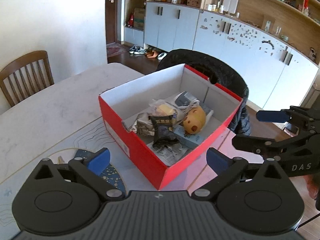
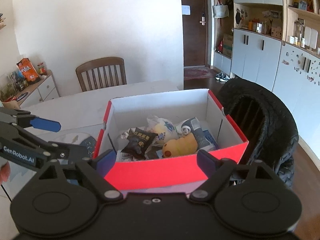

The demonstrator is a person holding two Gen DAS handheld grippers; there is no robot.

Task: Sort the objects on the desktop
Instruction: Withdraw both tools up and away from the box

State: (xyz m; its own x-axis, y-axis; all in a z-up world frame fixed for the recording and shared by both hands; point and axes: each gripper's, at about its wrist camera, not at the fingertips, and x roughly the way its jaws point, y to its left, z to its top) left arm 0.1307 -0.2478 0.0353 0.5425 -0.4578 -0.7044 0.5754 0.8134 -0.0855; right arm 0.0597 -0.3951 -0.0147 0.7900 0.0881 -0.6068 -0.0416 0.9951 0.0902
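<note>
**Dining room, white tabletop: box loaded, both claws empty and clear of it**

White marble-look tabletop carries our red shoebox, lid off, near the edge by a chair draped with a black padded jacket. Inside the box, piled loosely: a yellow plush toy, a black snack packet, a clear bag with a yellow bun, a pale blue flat box, a grey-and-white pouch with a cord, and more wrappers underneath.

Left claw has its jaws wide apart, nothing between the pads, hovering at the box's near corner. Right claw is also spread and empty, at the near long wall.

Risks as we judge them:
- Box sits near the tabletop edge; a nudge from either claw could push it toward the jacketed chair.
- Cardboard walls are thin; pinching one would buckle it, not lift it.
- Contents are stacked loose; tilting the box would let the plush or packets roll out.
- Both claws work close together, so they could collide.
- A dark speckled mat lies beside the box; whether it still needs sorting we cannot tell.

Readable text: "DAS" on the right claw body, "GenRobot.AI" on the left. Black packet has gold Chinese characters, too small to read reliably. White label on the box's red side is illegible.
</note>
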